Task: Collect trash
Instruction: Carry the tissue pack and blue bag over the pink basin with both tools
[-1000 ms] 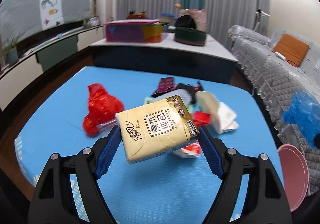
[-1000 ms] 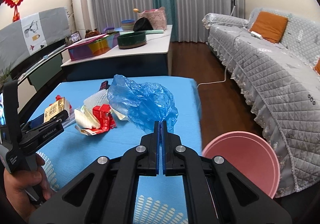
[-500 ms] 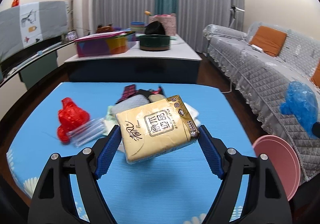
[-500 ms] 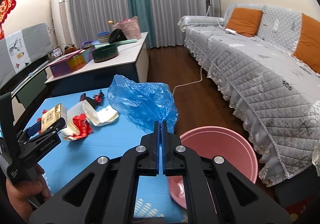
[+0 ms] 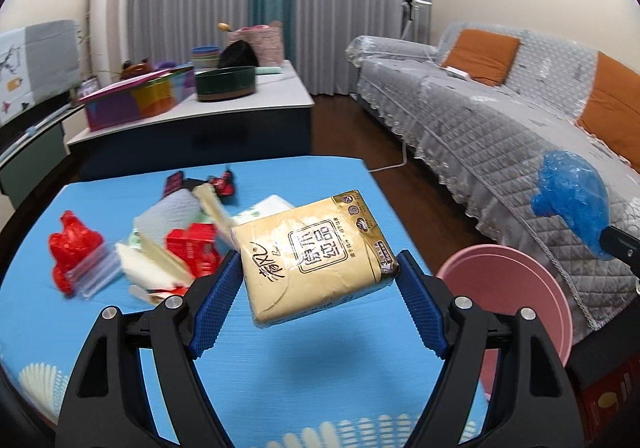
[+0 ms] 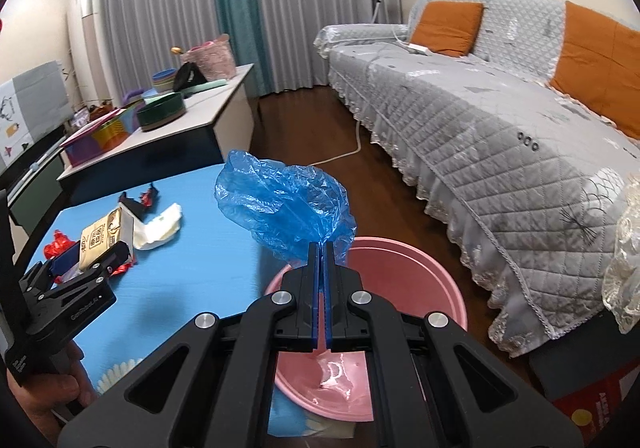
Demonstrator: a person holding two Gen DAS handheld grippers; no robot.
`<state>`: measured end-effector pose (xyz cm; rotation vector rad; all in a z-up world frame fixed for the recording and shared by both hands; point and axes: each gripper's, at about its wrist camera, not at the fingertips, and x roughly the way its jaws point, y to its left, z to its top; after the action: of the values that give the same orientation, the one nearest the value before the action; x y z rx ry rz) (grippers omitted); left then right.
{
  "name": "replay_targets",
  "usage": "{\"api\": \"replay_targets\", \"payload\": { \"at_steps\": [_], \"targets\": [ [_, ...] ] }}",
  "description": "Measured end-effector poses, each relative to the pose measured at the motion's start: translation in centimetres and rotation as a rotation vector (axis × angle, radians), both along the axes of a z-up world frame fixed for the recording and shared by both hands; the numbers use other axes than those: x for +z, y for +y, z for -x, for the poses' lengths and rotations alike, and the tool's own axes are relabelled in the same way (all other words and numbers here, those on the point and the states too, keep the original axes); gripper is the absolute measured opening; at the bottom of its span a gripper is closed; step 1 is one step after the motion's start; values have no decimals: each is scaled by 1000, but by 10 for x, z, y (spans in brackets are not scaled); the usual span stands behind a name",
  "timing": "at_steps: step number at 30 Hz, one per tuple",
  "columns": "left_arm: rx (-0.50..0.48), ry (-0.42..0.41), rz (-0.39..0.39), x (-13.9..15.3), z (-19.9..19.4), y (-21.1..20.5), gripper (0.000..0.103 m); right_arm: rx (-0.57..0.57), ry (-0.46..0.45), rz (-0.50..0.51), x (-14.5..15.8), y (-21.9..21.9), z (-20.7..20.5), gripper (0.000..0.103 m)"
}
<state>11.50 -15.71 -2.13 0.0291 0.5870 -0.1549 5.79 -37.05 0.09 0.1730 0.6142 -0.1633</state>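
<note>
tissue pack [image 5: 316, 260]: yellow, tilted, held above table; blue bag [image 6: 284, 208]: crumpled, over pink basin [image 6: 420, 260]

Both wrist views face sofa-ward, close over blue table [image 5: 280, 368]; share pink basin [image 6: 412, 260].

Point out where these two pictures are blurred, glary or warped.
Left wrist view: the trash pile on the blue table is smeared by motion blur, while the tissue pack in the left hand-held gripper stays sharp. Right wrist view: a ceiling-light glare spot sits inside the pink basin. Both views: fisheye bends the curtains and sofa, with dark corners.
</note>
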Motion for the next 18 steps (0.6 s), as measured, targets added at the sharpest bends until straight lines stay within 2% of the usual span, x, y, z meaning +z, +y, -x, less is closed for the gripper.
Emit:
{"api": "replay_targets", "payload": {
  "at_steps": [18],
  "targets": [
    [-256, 25, 21, -18, 5, -67, 75, -107, 23, -28, -14, -53, 7, 2]
  ]
}}
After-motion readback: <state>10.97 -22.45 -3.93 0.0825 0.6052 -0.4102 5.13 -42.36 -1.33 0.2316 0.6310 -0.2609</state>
